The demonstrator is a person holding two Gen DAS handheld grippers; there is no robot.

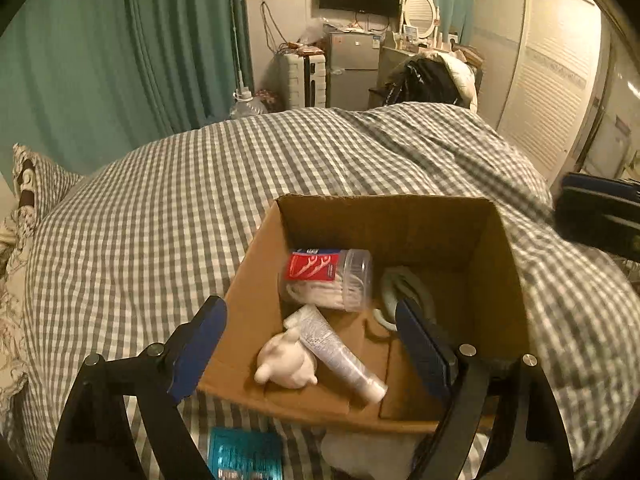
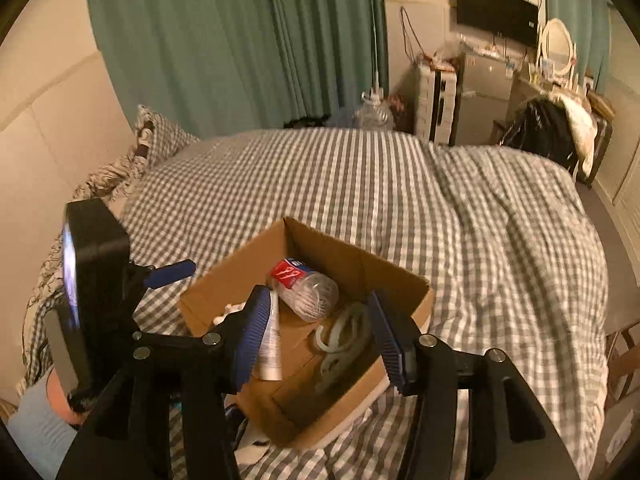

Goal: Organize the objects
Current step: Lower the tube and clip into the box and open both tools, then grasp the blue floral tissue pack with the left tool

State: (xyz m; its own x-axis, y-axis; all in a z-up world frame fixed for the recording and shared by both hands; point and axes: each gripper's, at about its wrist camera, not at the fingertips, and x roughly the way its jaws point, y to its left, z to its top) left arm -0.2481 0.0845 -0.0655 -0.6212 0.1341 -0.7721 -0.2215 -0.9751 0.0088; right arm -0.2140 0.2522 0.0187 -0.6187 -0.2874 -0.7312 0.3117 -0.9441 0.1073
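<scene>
An open cardboard box [image 1: 496,280] sits on the checked bed; it also shows in the right wrist view [image 2: 224,280]. Inside lie a clear jar with a red label [image 1: 332,278] [image 2: 306,288], a white tube [image 1: 340,354] [image 2: 270,344], a white figurine [image 1: 286,362] and a coiled pale cable [image 1: 404,284] [image 2: 344,334]. My left gripper [image 1: 310,340] is open and empty above the box's near side. My right gripper [image 2: 316,338] is open and empty above the box. The left gripper also shows in the right wrist view [image 2: 168,274].
A teal packet [image 1: 244,454] and something white [image 1: 368,456] lie on the bed in front of the box. The checked duvet [image 1: 200,200] spreads beyond, with pillows [image 1: 36,184] at left. Curtains, a suitcase, a fridge and a wardrobe stand behind.
</scene>
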